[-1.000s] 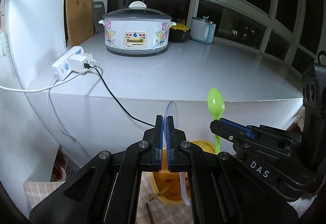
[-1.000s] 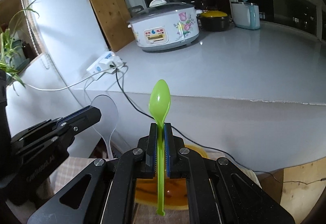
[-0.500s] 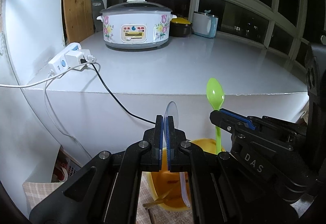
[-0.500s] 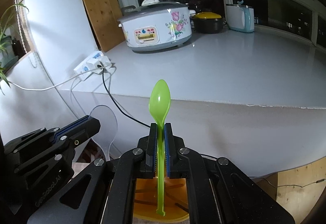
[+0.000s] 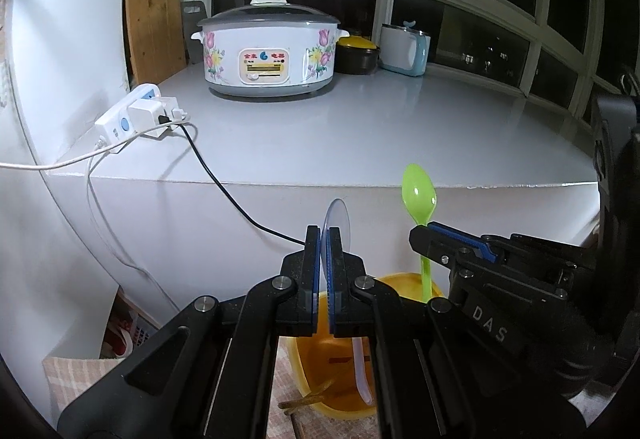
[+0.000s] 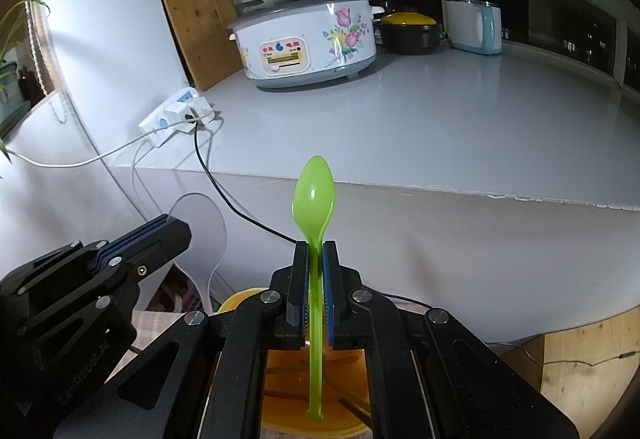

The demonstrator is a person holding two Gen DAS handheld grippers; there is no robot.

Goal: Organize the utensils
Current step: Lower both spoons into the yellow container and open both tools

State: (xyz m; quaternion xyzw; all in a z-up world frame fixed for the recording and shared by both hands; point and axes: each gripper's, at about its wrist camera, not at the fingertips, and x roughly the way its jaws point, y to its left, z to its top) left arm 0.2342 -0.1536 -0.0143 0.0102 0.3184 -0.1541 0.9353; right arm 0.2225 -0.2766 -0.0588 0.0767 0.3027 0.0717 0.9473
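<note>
The left hand-held gripper point(image 5: 324, 271) is hiding most of the round yellow plastic bowl point(image 5: 394, 281) and the clear plastic spoon's point(image 5: 338, 215) handle.

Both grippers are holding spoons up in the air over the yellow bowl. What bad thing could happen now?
1. The green spoon is pinched only at its thin neck by the right gripper, so it might slip or twist.
2. The clear spoon in the left gripper is hard to see, and the two grippers are close, so the spoons could bump.
3. A dropped spoon might miss the yellow bowl.
</note>
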